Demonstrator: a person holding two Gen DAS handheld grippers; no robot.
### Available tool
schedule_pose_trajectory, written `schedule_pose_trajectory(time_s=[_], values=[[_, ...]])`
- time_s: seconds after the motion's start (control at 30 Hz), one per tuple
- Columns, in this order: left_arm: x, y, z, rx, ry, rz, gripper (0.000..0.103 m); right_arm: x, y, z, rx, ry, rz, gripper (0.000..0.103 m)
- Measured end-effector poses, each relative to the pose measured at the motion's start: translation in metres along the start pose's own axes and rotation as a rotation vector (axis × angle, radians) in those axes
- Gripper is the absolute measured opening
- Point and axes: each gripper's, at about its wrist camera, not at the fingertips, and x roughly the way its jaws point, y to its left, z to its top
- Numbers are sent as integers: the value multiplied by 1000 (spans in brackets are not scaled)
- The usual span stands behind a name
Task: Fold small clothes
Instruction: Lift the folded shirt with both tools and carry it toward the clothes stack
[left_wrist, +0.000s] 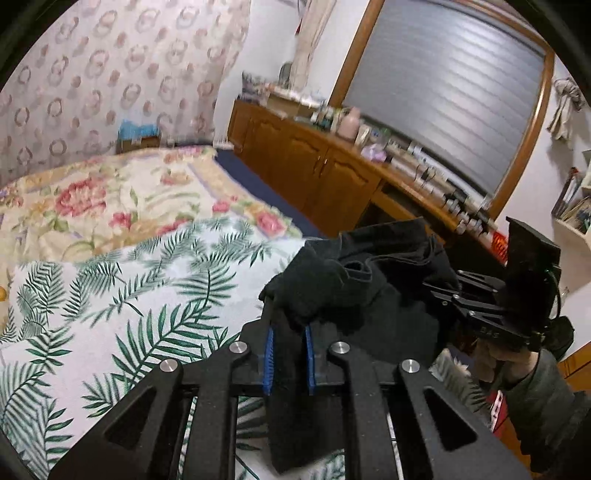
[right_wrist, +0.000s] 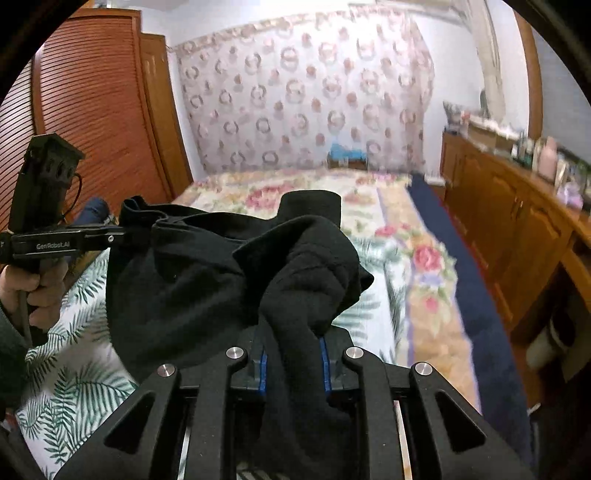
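A small black garment (left_wrist: 369, 288) hangs in the air above the bed, stretched between both grippers. My left gripper (left_wrist: 290, 332) is shut on one edge of it, with cloth bunched between the blue pads (left_wrist: 269, 354). My right gripper (right_wrist: 293, 350) is shut on the opposite edge of the black garment (right_wrist: 221, 280). The right gripper also shows in the left wrist view (left_wrist: 443, 291), at the garment's far side. The left gripper shows in the right wrist view (right_wrist: 125, 230), holding the garment's far corner.
Below lies a bed with a green leaf-print sheet (left_wrist: 110, 314) and a floral quilt (left_wrist: 122, 195). A wooden cabinet (left_wrist: 314, 162) crowded with bottles runs along the right, under a shuttered window (left_wrist: 443, 99). A patterned curtain (right_wrist: 306, 96) hangs behind the bed. Louvred wooden doors (right_wrist: 92, 103) stand left.
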Motion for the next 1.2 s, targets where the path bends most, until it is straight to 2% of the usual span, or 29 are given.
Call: schedule_pose_trajectory(time_s=[0.23, 0.5, 0.57, 0.67, 0.87, 1.07, 1.2], values=[[-65, -4, 1, 30, -127, 86, 14, -20, 35, 22, -104, -77, 36, 20], [-149, 24, -15, 1, -233, 223, 14, -6, 102, 53, -239, -115, 146, 20], [-171, 33, -23, -7, -258, 280, 14, 2, 117, 62, -269, -119, 179, 20], [-197, 48, -37, -18, -289, 365, 14, 22, 143, 81, -325, -122, 237, 20], [-243, 91, -69, -107, -354, 476, 14, 73, 205, 129, -466, -109, 336, 20], [-272, 142, -129, -267, -410, 596, 14, 127, 279, 171, -657, -77, 423, 20], [-282, 171, -169, -371, -430, 659, 14, 178, 335, 195, -780, -43, 477, 20]])
